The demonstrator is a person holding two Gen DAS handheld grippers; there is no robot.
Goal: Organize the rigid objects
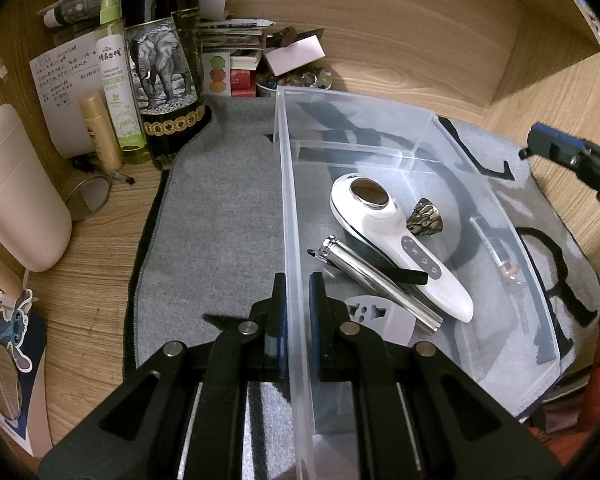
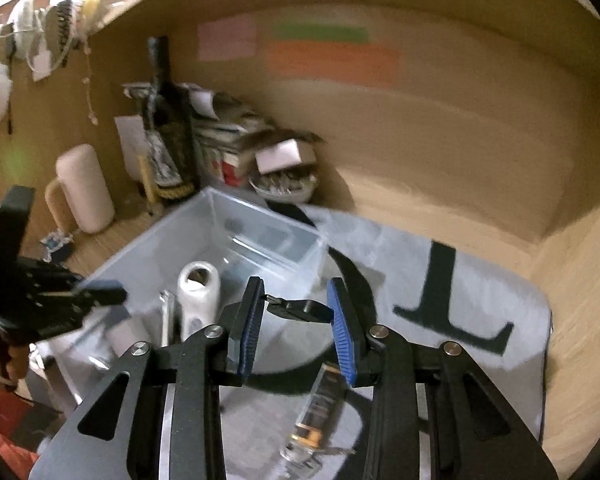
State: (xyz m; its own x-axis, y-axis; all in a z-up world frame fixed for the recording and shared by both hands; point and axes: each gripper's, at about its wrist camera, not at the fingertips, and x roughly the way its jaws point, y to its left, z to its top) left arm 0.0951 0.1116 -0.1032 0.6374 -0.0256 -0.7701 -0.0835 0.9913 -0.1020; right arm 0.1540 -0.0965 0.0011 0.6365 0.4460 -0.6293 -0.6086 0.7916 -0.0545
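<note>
The left gripper [image 1: 298, 316] is clamped on the near wall of the clear plastic bin [image 1: 496, 184], as is seen from the left wrist view. Inside the bin, a white handheld device [image 1: 384, 224], a silver cylindrical tool [image 1: 380, 280], a small patterned cone [image 1: 424, 218] and a grey adapter [image 1: 380, 316] are shown there. Only in the right wrist view is it shown that the right gripper [image 2: 296, 312] is closed on a small black object [image 2: 300, 309], held above the grey mat [image 2: 500, 312]. A clear bottle with a gold band [image 2: 320, 412], lying on the mat beside the bin, is seen sharply there, but only dimly through the bin wall from the left.
</note>
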